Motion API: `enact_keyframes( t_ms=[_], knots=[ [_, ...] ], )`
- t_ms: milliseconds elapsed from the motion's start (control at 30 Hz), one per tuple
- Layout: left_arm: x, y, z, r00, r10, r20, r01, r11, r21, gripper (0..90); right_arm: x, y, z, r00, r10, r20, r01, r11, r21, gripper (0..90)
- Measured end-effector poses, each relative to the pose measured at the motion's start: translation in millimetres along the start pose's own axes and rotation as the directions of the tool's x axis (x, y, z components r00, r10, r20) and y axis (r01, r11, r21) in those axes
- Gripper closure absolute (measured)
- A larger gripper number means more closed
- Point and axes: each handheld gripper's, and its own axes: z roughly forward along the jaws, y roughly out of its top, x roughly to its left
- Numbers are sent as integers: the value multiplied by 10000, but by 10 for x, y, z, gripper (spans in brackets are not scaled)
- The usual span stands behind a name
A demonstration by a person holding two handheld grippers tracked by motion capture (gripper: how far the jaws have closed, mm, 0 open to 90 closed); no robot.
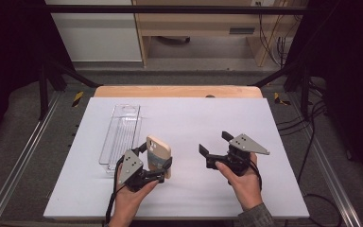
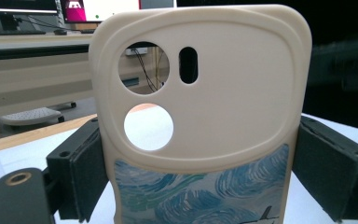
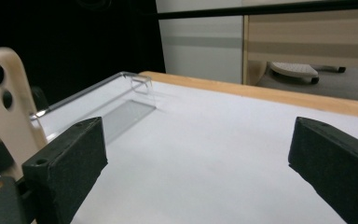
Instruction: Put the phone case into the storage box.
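Clamped on a cream phone case (image 1: 159, 156), the left gripper (image 1: 157, 166) holds it upright above the white table (image 1: 194, 189), its two black pads pressing the case's long edges from either side. In the left gripper view the case (image 2: 214, 116) stands between the jaws with its camera cut-outs at the top and a blue swirl print across its lower part. The person's left hand (image 1: 130, 196) grips the tool from below, near the front edge of the table. A clear plastic tray (image 1: 121, 135) lies flat on the table just beyond and to the left of the case, its long side running away from the person. The right gripper (image 1: 212, 149) sits well apart from the case, to its right, held low over the table by the right hand (image 1: 243, 182); its jaws stand wide apart with nothing between them, and only bare white surface shows in the gap in the right gripper view. From that view the case (image 3: 2, 102) stands at the left edge, with the tray (image 3: 107, 102) behind it.
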Motion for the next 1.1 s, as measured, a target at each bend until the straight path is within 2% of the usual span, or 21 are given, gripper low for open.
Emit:
enact_keyframes(
  t_ms=[133,200,400,500,600,733,833,967,1100],
  knots=[
    [23,56,-27,9999,23,110,-23,10000,-37,115,-104,-151,-58,9998,-80,199,77,9998,160,38],
    [38,94,-41,9998,-106,140,108,9999,-116,115,-167,-246,-111,9997,-8,263,6,10000,95,40],
    [73,260,-60,9997,-213,116,216,9995,-216,114,-329,-475,-270,9941,-198,1062,183,9997,156,62],
    [147,361,-60,9992,-408,-7,407,9986,-323,114,-406,-587,-358,9934,-95,1144,84,9999,99,61],
    [241,472,-14,9989,-396,-239,392,9990,-197,114,-479,-656,-411,9929,-74,1185,64,9999,85,62],
    [357,619,64,9980,-162,-607,160,9999,-41,114,-522,-659,-446,9918,-225,1255,235,9997,-62,62],
    [451,706,113,9955,-43,-950,51,10000,75,113,-515,-672,-449,9915,-519,1194,522,9986,4,59],
    [591,799,149,9898,-50,-1426,78,9998,191,113,-486,-691,-432,9888,-927,1167,915,9957,157,56],
    [758,884,178,9785,127,-2059,-64,9995,310,113,-470,-710,-415,9900,-982,1014,964,9951,226,50]
  ],
)
